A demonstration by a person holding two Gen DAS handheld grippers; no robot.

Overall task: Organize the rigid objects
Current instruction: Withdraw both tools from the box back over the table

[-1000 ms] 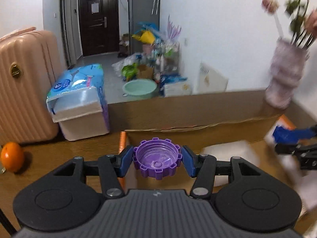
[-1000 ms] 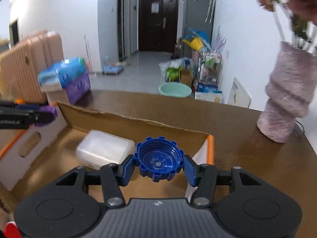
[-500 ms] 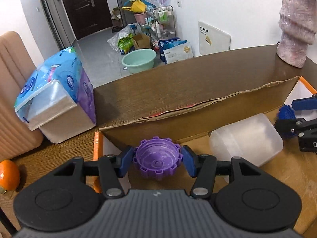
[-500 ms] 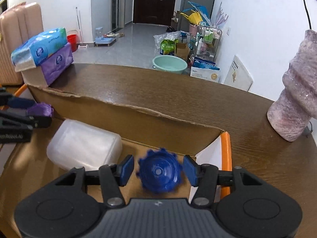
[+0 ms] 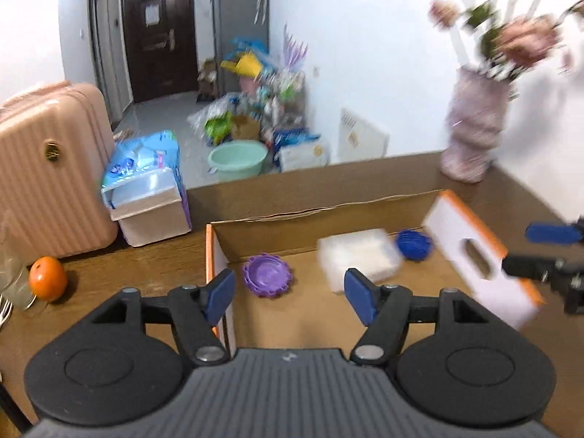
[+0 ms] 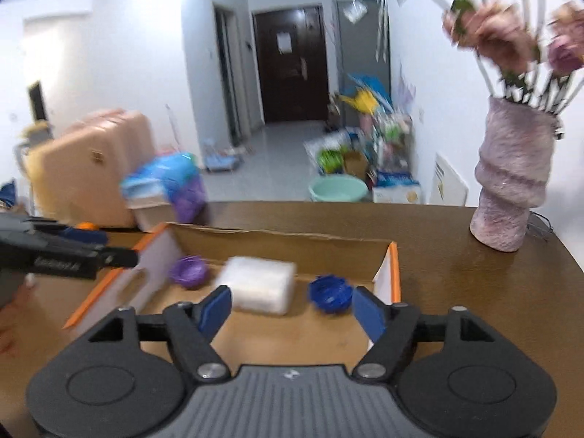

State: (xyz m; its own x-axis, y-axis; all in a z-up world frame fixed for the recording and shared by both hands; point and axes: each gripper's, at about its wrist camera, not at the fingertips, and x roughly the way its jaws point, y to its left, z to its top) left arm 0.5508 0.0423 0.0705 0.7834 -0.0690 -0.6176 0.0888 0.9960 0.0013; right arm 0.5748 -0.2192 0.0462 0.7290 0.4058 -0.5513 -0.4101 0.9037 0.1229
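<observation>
Left gripper jaws just been opening, now apart, nothing between. Purple cap lies loose on cardboard box floor, near box's left end. Right gripper jaws likewise just been opening, apart, empty. Blue cap on box floor near right end. White plastic container between caps. Box on wooden table; pink vase beyond.

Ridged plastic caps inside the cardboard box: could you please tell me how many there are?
2: the purple ridged plastic cap near the box's left end, the blue ridged plastic cap near its right end. More may be hidden.
</observation>
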